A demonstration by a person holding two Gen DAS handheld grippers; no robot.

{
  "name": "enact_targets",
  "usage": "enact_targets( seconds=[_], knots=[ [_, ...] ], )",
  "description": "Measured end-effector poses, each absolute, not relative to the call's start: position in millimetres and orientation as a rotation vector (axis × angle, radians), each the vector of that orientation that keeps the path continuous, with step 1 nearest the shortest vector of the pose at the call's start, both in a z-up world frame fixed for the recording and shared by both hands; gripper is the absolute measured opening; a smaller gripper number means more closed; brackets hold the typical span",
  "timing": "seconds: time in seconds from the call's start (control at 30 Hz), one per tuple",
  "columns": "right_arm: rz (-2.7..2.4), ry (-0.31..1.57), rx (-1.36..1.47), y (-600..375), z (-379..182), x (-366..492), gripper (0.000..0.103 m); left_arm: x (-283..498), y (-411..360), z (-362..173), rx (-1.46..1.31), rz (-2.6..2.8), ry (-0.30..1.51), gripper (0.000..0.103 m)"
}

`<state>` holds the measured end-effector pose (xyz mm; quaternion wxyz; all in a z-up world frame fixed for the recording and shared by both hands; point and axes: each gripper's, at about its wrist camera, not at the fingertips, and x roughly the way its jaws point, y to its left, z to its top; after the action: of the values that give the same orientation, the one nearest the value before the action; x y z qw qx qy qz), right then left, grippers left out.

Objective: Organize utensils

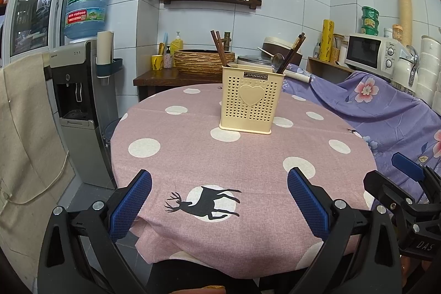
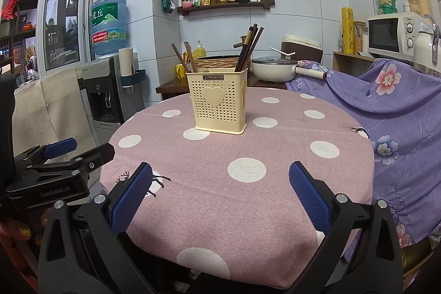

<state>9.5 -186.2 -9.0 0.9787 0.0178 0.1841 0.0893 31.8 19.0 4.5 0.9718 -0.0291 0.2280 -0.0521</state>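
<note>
Blue-padded left tongs [image 1: 219, 207] and right tongs [image 2: 220, 200] hang wide open and empty over the near edge of a round table [image 1: 176, 156] draped in a pink polka-dot cloth. Toward the far side of the table stands a cream perforated utensil holder [image 1: 251, 102] with a heart on its front; dark chopsticks [image 2: 249, 46] lean in its right part, two brown ones [image 1: 219, 47] in its left, and a metal spoon [image 1: 277, 61] rests between them.
</note>
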Motion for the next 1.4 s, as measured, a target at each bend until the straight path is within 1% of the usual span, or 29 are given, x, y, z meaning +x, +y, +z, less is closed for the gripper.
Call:
enact_targets(
  seconds=[1.13,1.4],
  knots=[
    [0.181,0.374,0.036,-186.3,-7.1,10.3,0.097,30.2,18.7,4.9,-0.064,-0.109,0.451,0.097],
    [0.185,0.372,0.048,-186.1,-16.2,6.1,0.097,29.8,14.8,4.6,-0.048,-0.115,0.456,0.097]
  ],
)
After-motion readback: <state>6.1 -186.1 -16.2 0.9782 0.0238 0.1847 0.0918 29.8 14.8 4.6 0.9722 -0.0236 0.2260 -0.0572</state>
